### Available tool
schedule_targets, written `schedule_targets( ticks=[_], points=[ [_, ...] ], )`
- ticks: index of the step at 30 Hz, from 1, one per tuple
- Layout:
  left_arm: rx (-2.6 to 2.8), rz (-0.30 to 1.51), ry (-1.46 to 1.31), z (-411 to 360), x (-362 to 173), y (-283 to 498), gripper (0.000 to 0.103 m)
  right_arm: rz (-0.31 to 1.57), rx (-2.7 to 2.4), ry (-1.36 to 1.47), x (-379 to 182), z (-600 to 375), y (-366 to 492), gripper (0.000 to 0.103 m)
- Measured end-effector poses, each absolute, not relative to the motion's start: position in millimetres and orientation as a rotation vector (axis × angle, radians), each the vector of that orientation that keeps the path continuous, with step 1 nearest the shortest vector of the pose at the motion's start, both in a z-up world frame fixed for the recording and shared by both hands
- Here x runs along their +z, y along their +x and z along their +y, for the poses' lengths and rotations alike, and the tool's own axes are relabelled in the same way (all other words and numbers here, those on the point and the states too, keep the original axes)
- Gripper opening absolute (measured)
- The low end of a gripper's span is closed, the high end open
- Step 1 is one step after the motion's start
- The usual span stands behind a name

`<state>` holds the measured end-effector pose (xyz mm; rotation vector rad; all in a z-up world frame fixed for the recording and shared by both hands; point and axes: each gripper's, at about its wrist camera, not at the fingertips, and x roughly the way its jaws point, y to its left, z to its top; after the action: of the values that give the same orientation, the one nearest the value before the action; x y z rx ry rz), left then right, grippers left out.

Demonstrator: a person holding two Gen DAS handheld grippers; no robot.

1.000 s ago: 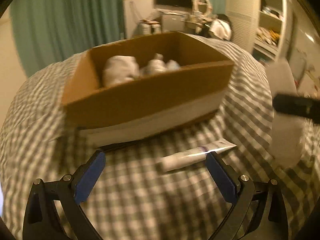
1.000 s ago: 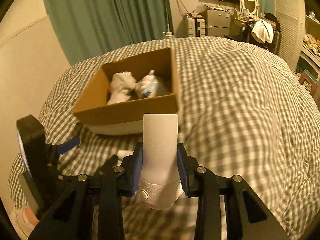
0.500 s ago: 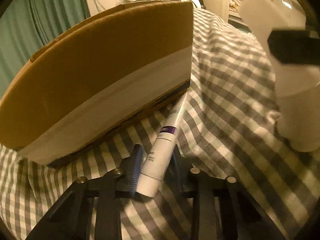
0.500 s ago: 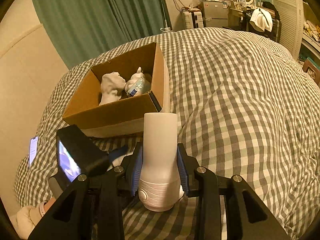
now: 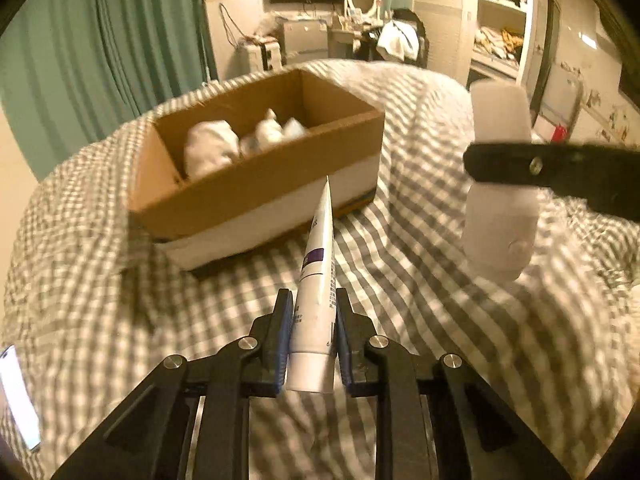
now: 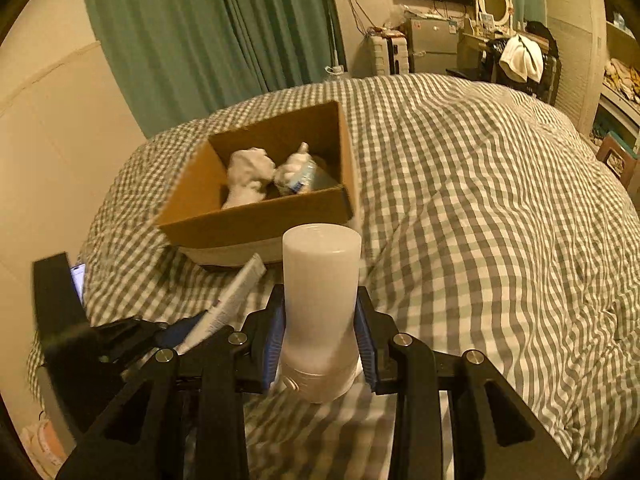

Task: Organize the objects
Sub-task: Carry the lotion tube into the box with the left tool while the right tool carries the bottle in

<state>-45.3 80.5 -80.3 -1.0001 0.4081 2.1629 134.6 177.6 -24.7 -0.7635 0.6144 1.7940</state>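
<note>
The left gripper (image 5: pixel 312 322) has just been closing and now pinches a white squeeze tube (image 5: pixel 316 280) with a purple label band between its blue pads, cap end toward the camera and crimped tail pointing up at the cardboard box (image 5: pixel 256 196); the tube is clear of the checked duvet (image 5: pixel 420 300). The right gripper (image 6: pixel 320 332) is clamped on the lower body of a white cylindrical bottle (image 6: pixel 320 292), held upright just in front of the box's near wall in the right wrist view. The open box sits on the duvet and holds crumpled white bundles (image 6: pixel 250 174) and a small blue-and-white packet (image 6: pixel 300 178). A lit phone (image 5: pixel 18 396) lies on the duvet at the left edge.
</note>
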Motion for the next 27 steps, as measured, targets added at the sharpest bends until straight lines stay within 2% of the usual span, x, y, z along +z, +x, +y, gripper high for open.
schedule_targets(
  ticks=[14, 27],
  points=[
    [2.339, 0.297, -0.808, 32, 21, -32, 0.02, 0.423, 1.88, -0.744, 41, 121, 87, 0.032],
    [2.409, 0.223, -0.746, 45, 72, -104, 0.02, 0.3, 1.931, -0.728, 91, 182, 43, 0.032]
  ],
)
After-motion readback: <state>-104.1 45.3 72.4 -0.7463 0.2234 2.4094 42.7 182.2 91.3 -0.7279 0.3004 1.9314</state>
